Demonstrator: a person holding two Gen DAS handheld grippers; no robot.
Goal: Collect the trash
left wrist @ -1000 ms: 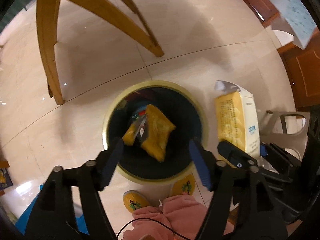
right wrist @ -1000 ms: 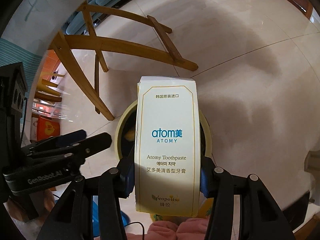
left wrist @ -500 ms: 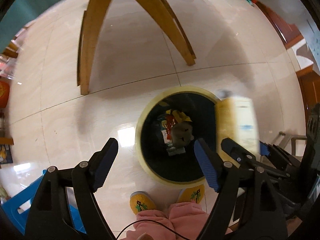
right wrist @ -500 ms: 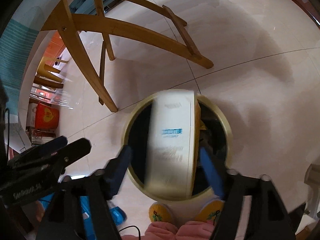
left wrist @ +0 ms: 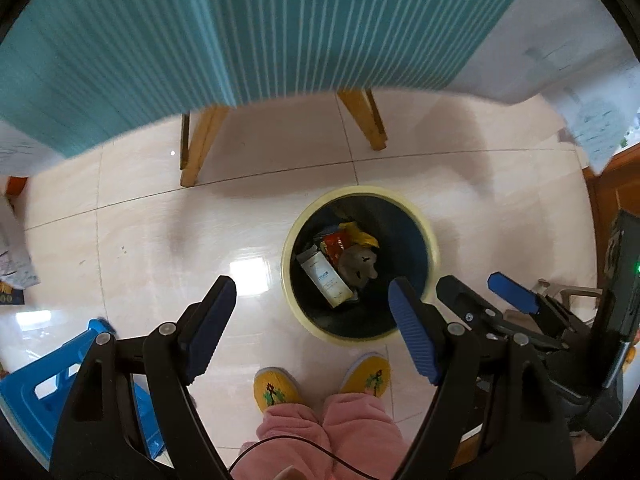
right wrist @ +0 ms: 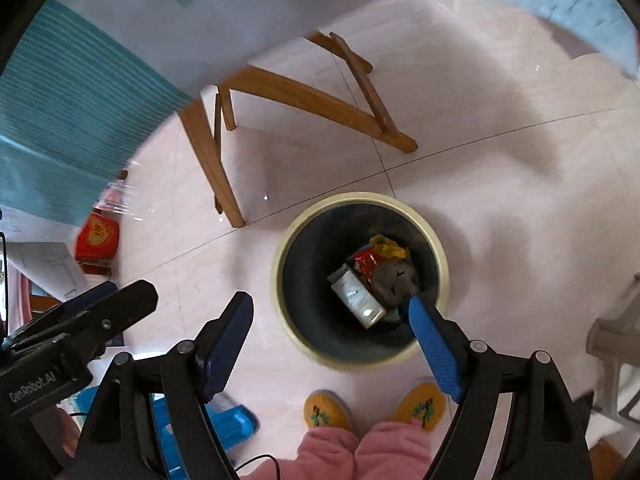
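Observation:
A round trash bin with a pale yellow rim (left wrist: 430, 232) (right wrist: 440, 252) stands on the tiled floor below both grippers. Inside lie a white toothpaste box (left wrist: 326, 278) (right wrist: 357, 296), a red wrapper (left wrist: 336, 245) (right wrist: 366, 260), a yellow wrapper (left wrist: 362, 236) (right wrist: 386, 246) and a grey crumpled lump (left wrist: 360, 266) (right wrist: 396, 278). My left gripper (left wrist: 310, 322) is open and empty, high above the bin's left edge. My right gripper (right wrist: 332, 340) is open and empty above the bin; it also shows in the left wrist view (left wrist: 486, 294).
A table with a teal striped cloth (left wrist: 240, 32) and wooden legs (right wrist: 208, 160) stands behind the bin. A blue plastic stool (left wrist: 60, 372) is at lower left. The person's yellow slippers (left wrist: 276, 390) stand just before the bin. A red box (right wrist: 98, 238) sits at left.
The toothpaste box has left my right gripper and now lies in the bin. Both grippers have risen well above the bin, and the table's cloth has come into view.

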